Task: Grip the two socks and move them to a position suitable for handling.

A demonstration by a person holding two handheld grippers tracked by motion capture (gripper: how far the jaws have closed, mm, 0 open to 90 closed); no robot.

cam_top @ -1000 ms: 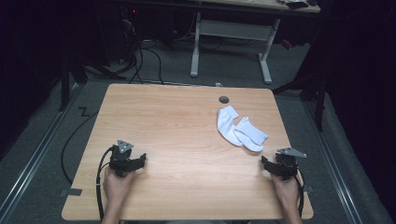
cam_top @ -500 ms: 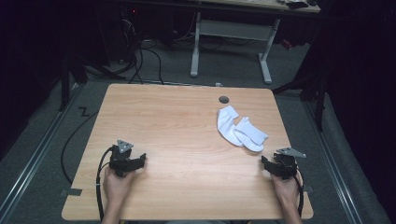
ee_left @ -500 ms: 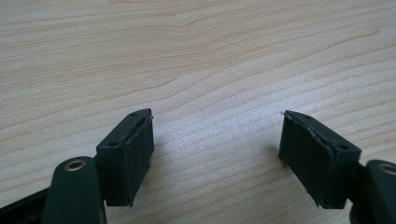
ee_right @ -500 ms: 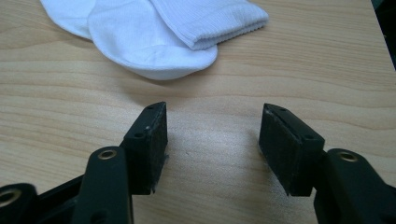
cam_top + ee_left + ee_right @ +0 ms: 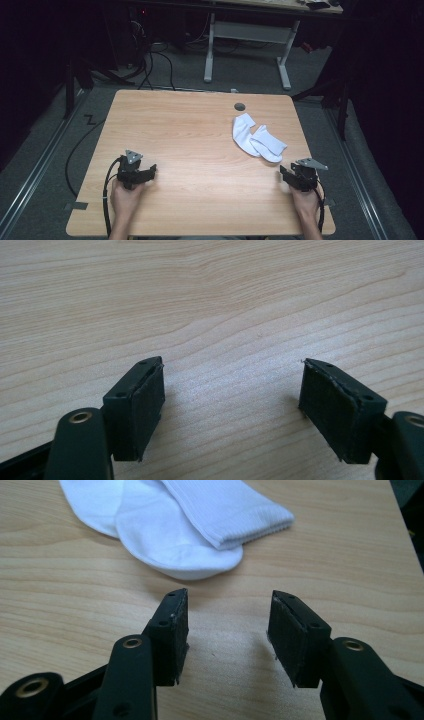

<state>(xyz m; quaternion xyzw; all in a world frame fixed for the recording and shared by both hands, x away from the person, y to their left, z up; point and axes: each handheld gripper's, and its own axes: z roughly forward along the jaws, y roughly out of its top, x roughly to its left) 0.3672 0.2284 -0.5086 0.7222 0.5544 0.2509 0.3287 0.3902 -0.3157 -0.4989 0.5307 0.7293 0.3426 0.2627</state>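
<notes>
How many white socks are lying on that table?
2, it seems: both socks lie overlapping in one heap near the table's far right, just ahead of the right gripper. The heap could hide another.

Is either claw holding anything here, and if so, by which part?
Nothing is held. The left claw stands open over bare table. The right claw has just been closing, with nothing between its jaws; the white socks lie ahead, untouched.

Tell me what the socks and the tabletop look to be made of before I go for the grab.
The white socks look like soft knit fabric, likely cotton blend: ribbed cuff, matte surface, limp folds. The table looks like light wood-grain laminate rather than solid wood: even printed grain, smooth, faintly glossy. The right claw stands open just short of the socks, its jaws having just been closing on nothing.
</notes>
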